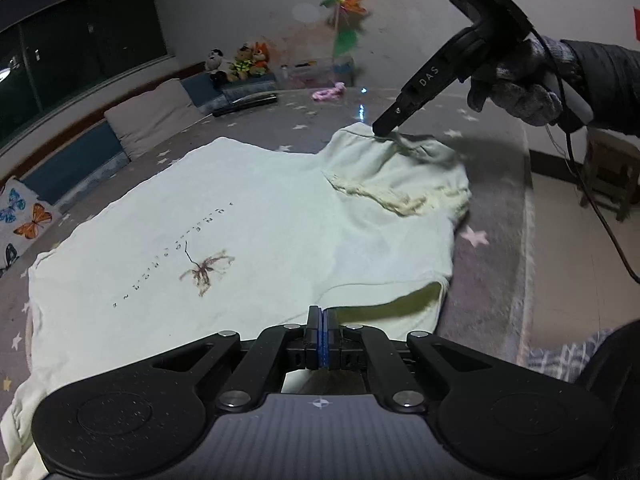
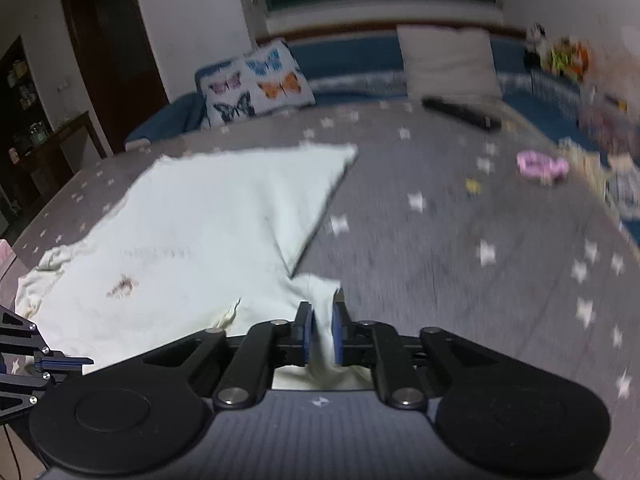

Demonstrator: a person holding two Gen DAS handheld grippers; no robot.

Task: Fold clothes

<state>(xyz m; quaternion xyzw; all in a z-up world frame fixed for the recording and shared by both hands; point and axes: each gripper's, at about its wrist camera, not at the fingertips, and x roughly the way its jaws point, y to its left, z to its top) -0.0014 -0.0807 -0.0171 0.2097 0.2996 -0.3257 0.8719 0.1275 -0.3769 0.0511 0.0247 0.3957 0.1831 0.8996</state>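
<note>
A pale green T-shirt (image 1: 240, 220) with a small brown print (image 1: 204, 272) lies spread on a grey star-patterned rug (image 1: 492, 200). My left gripper (image 1: 322, 312) is shut at the shirt's near edge beside a sleeve, with the cloth caught between its pads. In the right wrist view it shows at the lower left (image 2: 86, 360). My right gripper (image 2: 322, 312) is closed on the far sleeve of the shirt (image 2: 200, 220), with a strip of cloth bunched between its blue pads. From the left wrist view its tip (image 1: 382, 130) pulls that sleeve up into a small peak, held by a gloved hand (image 1: 516, 88).
Butterfly cushions (image 2: 256, 84) and a beige cushion (image 2: 448, 60) line the rug's far side. A black bar (image 2: 460, 114) and a pink item (image 2: 540, 168) lie on the rug. Soft toys (image 1: 244, 60), a pinwheel (image 1: 344, 8) and a wooden stool (image 1: 612, 172) stand around it.
</note>
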